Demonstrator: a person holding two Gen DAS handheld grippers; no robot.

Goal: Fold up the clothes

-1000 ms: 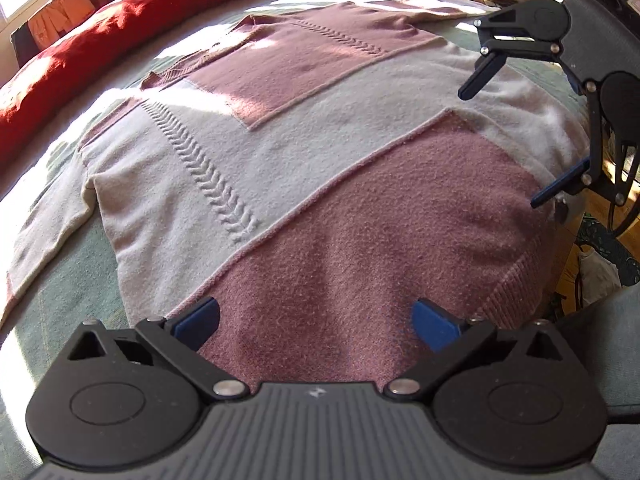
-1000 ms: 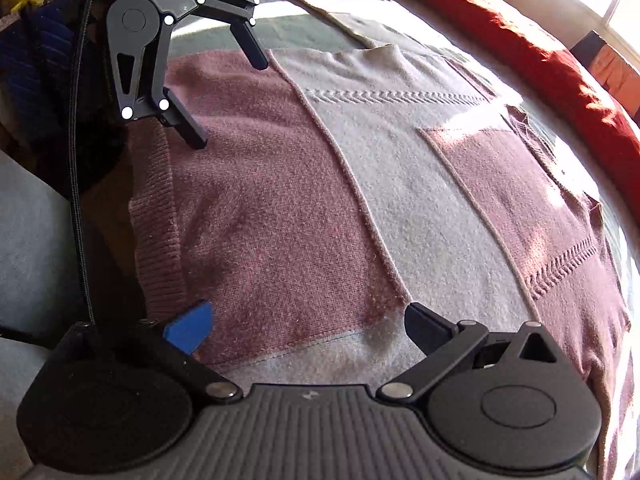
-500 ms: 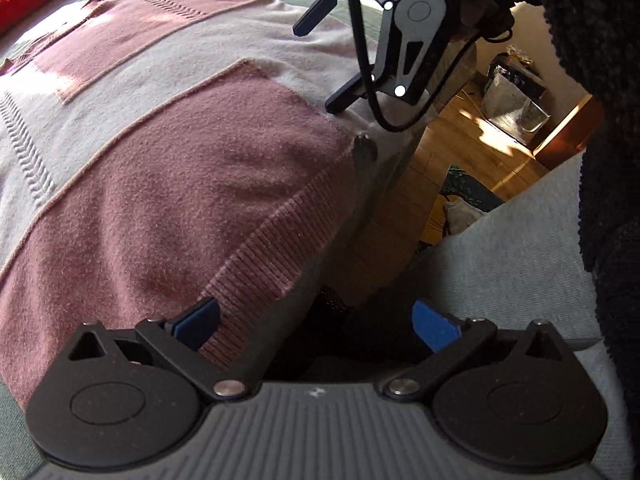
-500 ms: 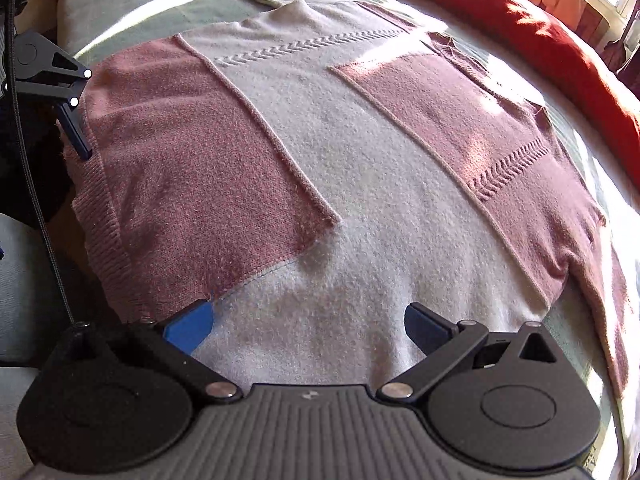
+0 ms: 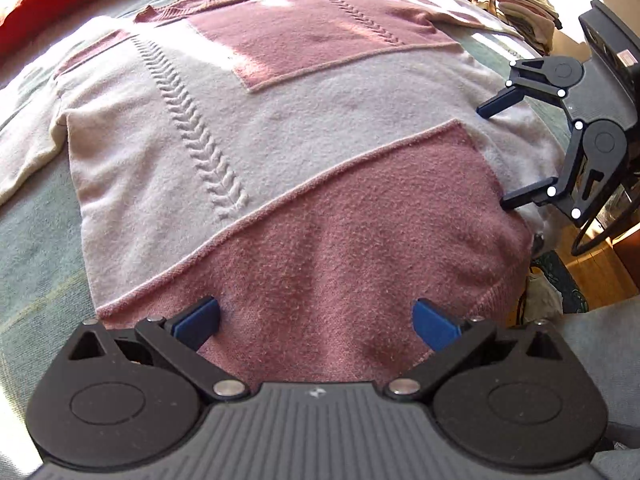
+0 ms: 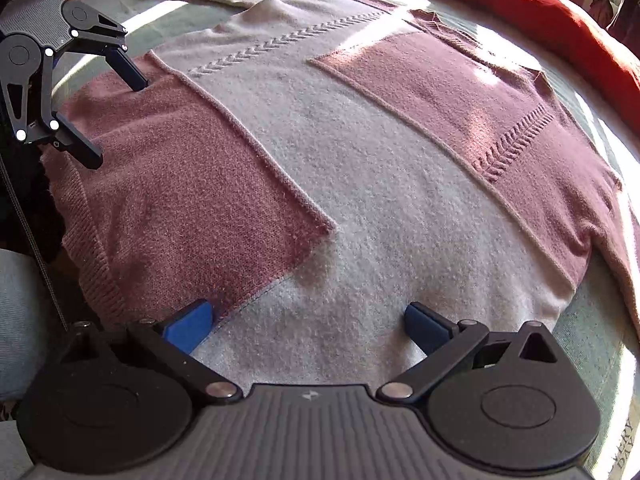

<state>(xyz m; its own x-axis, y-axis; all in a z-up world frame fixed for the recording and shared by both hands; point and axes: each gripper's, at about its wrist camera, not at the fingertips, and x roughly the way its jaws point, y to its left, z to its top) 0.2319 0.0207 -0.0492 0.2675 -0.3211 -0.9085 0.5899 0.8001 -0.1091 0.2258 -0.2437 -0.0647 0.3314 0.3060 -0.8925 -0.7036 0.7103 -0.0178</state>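
Note:
A knitted sweater (image 5: 304, 152) with pink and cream blocks lies flat on a bed, its ribbed hem nearest me. It also fills the right wrist view (image 6: 360, 184). My left gripper (image 5: 316, 320) is open and empty, low over the pink block at the hem. My right gripper (image 6: 308, 326) is open and empty over the hem where the pink and cream blocks meet. The right gripper shows in the left wrist view (image 5: 496, 152) at the sweater's right edge. The left gripper shows in the right wrist view (image 6: 116, 120) over the pink corner.
A green bedspread (image 5: 36, 248) lies under the sweater. A long red pillow (image 6: 520, 4) runs along the far side of the bed. The bed edge drops to a wooden floor (image 5: 592, 276) at right. Folded clothes (image 5: 520, 4) are stacked far right.
The left gripper swung out toward the bed edge and floor, then came back over the sweater's pink hem block. The right gripper shifted along the hem toward the cream part. Both stayed open.

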